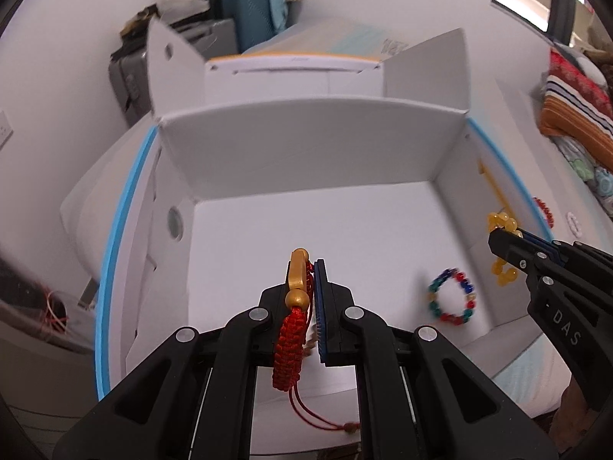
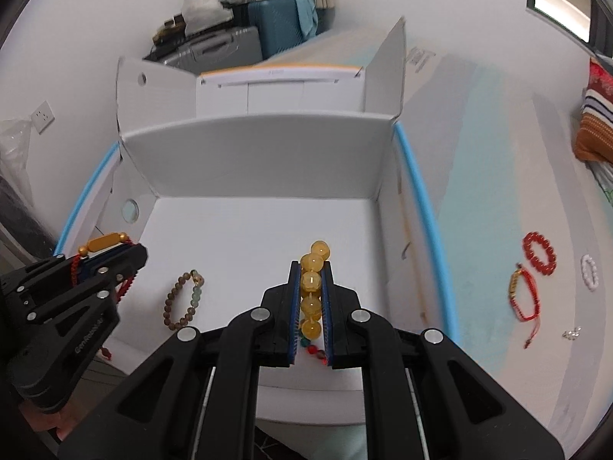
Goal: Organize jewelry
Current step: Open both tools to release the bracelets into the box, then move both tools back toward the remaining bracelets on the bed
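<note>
My left gripper (image 1: 308, 272) is shut on a red cord bracelet with a gold bar (image 1: 297, 280), held over the open white box (image 1: 306, 145); it also shows in the right wrist view (image 2: 103, 243). My right gripper (image 2: 311, 268) is shut on a yellow bead bracelet (image 2: 312, 281) above the box; this bracelet also shows in the left wrist view (image 1: 502, 222). A multicolour bead bracelet (image 1: 452, 301) and a brown bead bracelet (image 2: 184, 301) lie on the box floor.
On the mat right of the box lie a red bead bracelet (image 2: 540, 253), a white bead bracelet (image 2: 590, 272), a red cord bracelet (image 2: 523, 299) and a small silver piece (image 2: 572, 332). Suitcases (image 2: 276, 27) stand behind. Folded fabric (image 2: 594, 130) lies at far right.
</note>
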The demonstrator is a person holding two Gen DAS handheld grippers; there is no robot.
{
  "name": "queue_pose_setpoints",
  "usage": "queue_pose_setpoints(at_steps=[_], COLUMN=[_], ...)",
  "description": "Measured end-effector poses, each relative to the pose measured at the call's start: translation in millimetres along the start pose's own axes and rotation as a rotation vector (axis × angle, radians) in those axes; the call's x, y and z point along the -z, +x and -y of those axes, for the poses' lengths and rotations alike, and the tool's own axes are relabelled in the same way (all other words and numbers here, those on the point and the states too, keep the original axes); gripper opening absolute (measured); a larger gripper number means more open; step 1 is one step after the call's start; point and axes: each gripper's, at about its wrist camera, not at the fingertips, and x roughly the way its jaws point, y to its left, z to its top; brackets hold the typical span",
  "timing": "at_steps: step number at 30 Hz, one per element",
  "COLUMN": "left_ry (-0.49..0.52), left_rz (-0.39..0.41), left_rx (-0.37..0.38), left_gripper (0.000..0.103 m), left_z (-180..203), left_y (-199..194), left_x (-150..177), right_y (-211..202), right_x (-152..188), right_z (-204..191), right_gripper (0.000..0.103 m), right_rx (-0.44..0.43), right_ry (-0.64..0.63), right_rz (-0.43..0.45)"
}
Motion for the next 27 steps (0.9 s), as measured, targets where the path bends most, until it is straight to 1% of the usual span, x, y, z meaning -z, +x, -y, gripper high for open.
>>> queue_pose_setpoints(at_steps=[4,9,11,13,19,20,21,22,24,25,26,27], left_ry=[-0.012,-0.013,-0.017,-0.019,-0.018,-0.019,-0.02,-0.022,-0.029,-0.029,-0.027,-0.024], left_rz=[-0.024,-0.045,-0.049,-0.054,-0.057,-0.054,-0.045,-0.039,-0.025,-0.016,-0.009,-0.003], left_rx=[-0.017,-0.021,-0.022,-0.023,-0.032,-0.031,-0.034,-0.034,-0.031,-0.029,-0.028,-0.027], left_gripper=[0.008,0.008,0.008,0.011,0.011,0.014,0.023,0.035,0.044,0.047,0.049,0.055], left_z=[-10.4,-14.1,-15.2,-15.9,-14.5,-14.5,-13.6,-13.0,-11.7,-10.4,-8.9,-7.3], left_y=[7.6,15.0,17.3,18.7,18.7,18.0,16.1,15.3,11.6,8.5,6.1,3.8], left_x=[3.1,6.6,7.0,7.4,8.9,9.9,10.7,11.2,12.2,12.9,13.4,13.9], right_y=[13.7,24.3,26.2,28.4,28.4,26.4,23.2,19.9,9.7,4.4,-0.8,-7.1], right_x=[1.6,4.3,4.0,4.9,5.1,5.7,6.6,7.7,9.0,9.2,9.4,9.0], right_z=[-3.7,-6.7,-6.9,-6.8,-9.2,-8.9,-7.5,-6.4,-2.7,-0.6,0.9,3.5], right_gripper=[0.009,0.009,0.009,0.009,0.013,0.019,0.029,0.033,0.044,0.047,0.052,0.059], right_rx=[0.011,0.018,0.021,0.025,0.025,0.026,0.026,0.025,0.023,0.022,0.022,0.023], right_ry=[0.003,0.001,0.001,0.001,-0.001,-0.002,0.001,0.003,0.011,0.014,0.016,0.02], right_rz=[-0.03,-0.053,-0.057,-0.063,-0.055,-0.048,-0.038,-0.028,-0.003,0.008,0.021,0.035])
